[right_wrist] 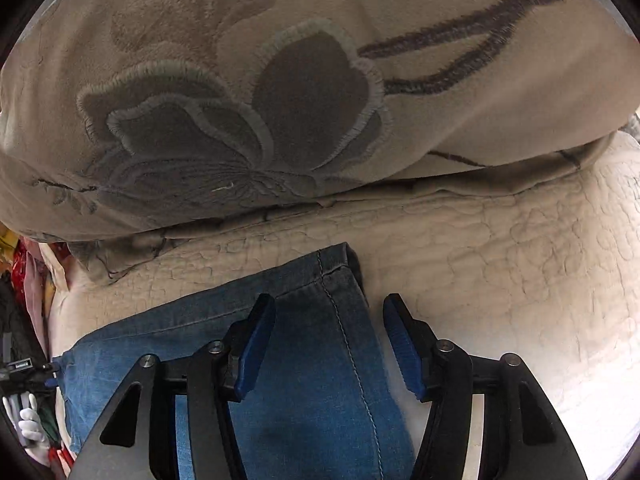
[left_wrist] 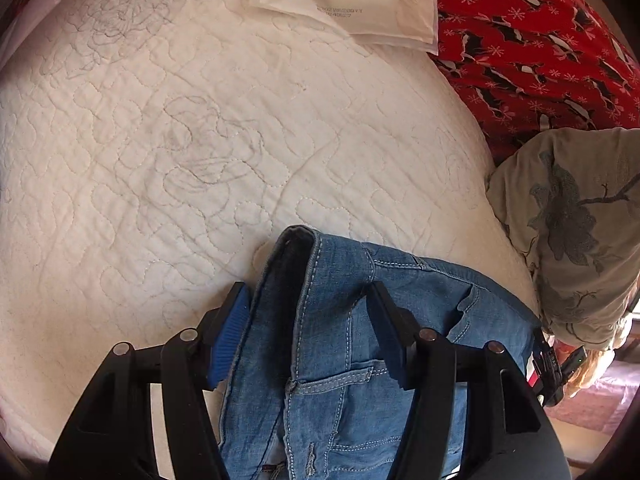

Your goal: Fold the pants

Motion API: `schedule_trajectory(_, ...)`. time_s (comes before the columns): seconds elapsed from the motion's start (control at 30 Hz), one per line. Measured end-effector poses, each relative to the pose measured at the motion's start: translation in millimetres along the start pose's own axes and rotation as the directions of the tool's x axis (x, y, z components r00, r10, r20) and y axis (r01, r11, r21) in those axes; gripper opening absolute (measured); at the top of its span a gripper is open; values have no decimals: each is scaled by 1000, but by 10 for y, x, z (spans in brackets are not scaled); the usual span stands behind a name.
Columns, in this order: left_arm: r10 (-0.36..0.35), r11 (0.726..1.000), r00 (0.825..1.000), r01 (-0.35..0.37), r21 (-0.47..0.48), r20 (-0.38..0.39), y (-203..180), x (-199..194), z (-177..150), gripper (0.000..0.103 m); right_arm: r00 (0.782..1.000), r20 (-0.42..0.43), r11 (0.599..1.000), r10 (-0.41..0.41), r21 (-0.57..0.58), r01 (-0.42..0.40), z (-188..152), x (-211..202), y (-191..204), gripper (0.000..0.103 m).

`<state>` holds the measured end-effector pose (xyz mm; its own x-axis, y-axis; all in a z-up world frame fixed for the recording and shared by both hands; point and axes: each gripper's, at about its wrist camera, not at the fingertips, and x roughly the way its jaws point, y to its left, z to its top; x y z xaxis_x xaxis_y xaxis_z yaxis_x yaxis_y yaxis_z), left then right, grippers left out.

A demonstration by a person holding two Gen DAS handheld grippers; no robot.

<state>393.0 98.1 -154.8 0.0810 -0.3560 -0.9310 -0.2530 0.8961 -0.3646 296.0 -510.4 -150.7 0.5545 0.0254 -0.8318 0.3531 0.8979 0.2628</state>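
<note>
**Left wrist view: denim bunched between spread pads**

Left wrist view puts your left hand-held gripper over the waist end of the pants, soft mid-blue denim with pale double stitching, a belt loop and a curved pocket seam. Its ribbed blue pads stand wide apart with a thick fold of the waistband rising between them; whether they pinch the cloth you cannot tell. The pants lie on the bed, whose cream quilt is stitched in wandering loops and faint floral outlines. At the far edge sits a flat white plastic package with a barcode, beside a red fabric printed with black-and-white shapes. A beige pillow with grey embroidered branches bulges at the right.

Your right hand-held gripper hovers above the hemmed leg end, its serrated blue pads set wide, one over the denim and one over the quilt beside it, nothing clamped. The same plush pillow, embroidered with a large grey flower, fills the background there.
</note>
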Motion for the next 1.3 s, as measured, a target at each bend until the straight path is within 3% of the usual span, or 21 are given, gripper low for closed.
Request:
schedule_trajectory(0.07, 34, 999, 999, -35, 39, 18, -137, 36, -21, 75, 1000, -8, 1000, -2, -21, 1, 20, 25, 75, 60)
schedule_trajectory(0.17, 49, 994, 998, -52, 92, 34, -351, 52, -59, 73, 997, -26, 993, -71, -97, 68, 21, 72, 213, 52)
schedule_trajectory(0.2, 59, 992, 997, -63, 108, 43, -411, 46, -79, 67, 995, -26, 989, -91, -123, 88, 18, 77, 256, 44)
schedule_trajectory(0.27, 142, 975, 988, -150, 161, 60, -534, 49, -134, 28, 995, -28, 984, -99, -151, 93, 16, 71, 322, 13)
schedule_trajectory(0.33, 226, 947, 969, -243, 208, 103, -597, 17, -205, 12, 996, -10, 984, -84, -160, 81, 7, -17, 350, 13)
schedule_trajectory(0.37, 245, 938, 961, -269, 220, 127, -607, -24, -243, 9, 997, 4, 983, -78, -168, 77, -6, -86, 360, 12)
schedule_trajectory(0.53, 251, 918, 930, -317, 239, 270, -676, -416, -545, 8, 997, 70, 986, -13, -162, 24, -112, -545, 419, 11)
schedule_trajectory(0.73, 235, 895, 867, -370, 251, 440, -810, -946, -1131, 8, 987, 155, 982, 49, -190, -19, -402, -1277, 462, 11)
schedule_trajectory(0.9, 156, 907, 846, -327, 265, 509, -750, -1377, -1663, 8, 963, 234, 978, 131, -190, -87, -883, -2019, 402, 12)
schedule_trajectory(1.0, 108, 919, 847, -284, 272, 521, -594, -1513, -2000, 8, 951, 257, 976, 169, -177, -125, -1311, -2385, 244, 12)
schedule_trajectory(1.13, 75, 942, 863, -226, 248, 499, -229, -1516, -2408, 8, 943, 270, 978, 195, -126, -166, -1987, -2640, 61, 12)
schedule_trajectory(1.3, 84, 971, 923, -160, 177, 376, 370, -1153, -2818, 8, 955, 243, 986, 169, -51, -162, -2899, -2760, -315, 16)
